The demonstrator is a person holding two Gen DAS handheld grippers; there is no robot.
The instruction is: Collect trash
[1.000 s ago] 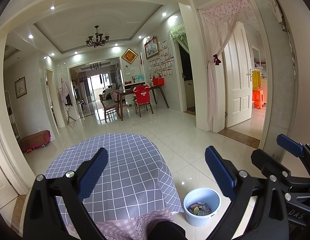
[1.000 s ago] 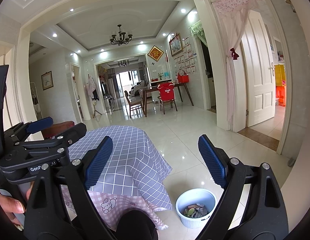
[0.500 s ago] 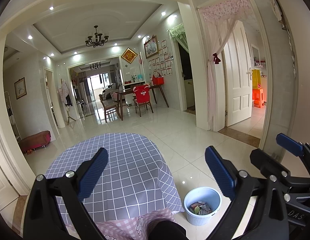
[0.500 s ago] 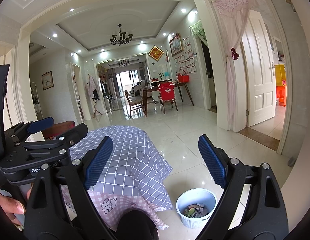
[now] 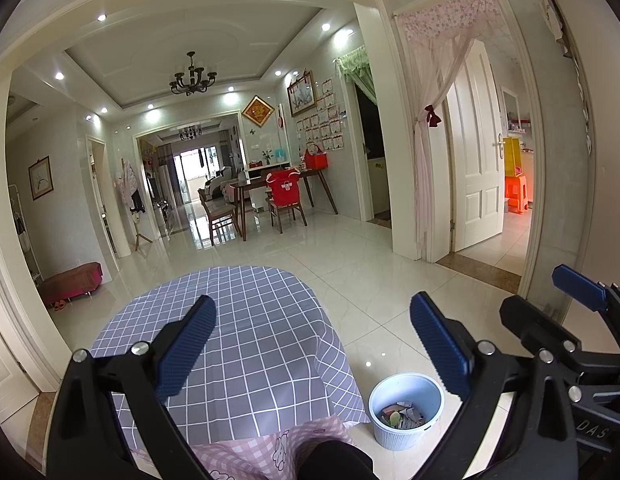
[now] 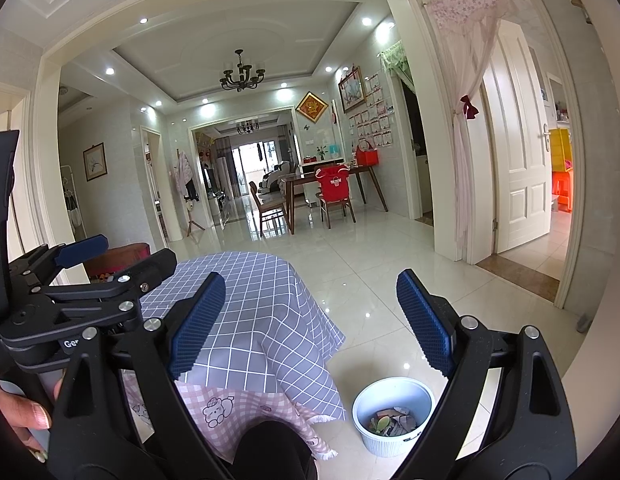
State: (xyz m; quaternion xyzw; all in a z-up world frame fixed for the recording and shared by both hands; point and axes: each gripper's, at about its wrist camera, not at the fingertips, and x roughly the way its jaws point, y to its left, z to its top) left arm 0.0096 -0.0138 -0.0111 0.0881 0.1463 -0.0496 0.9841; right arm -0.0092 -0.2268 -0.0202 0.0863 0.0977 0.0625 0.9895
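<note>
A white bin (image 5: 405, 410) with scraps of trash inside stands on the tiled floor right of the table; it also shows in the right wrist view (image 6: 393, 414). My left gripper (image 5: 311, 342) is open and empty, held above the table's near edge. My right gripper (image 6: 311, 324) is open and empty, held beside it to the right. The right gripper's body shows at the right of the left wrist view (image 5: 565, 344); the left gripper's body shows at the left of the right wrist view (image 6: 82, 292). No loose trash shows on the table.
A round table under a grey checked cloth (image 5: 246, 344) over a pink cloth (image 6: 218, 408) lies just below both grippers. A dining table and chairs (image 5: 270, 200) stand far back. A curtained doorway with a white door (image 5: 473, 160) opens on the right.
</note>
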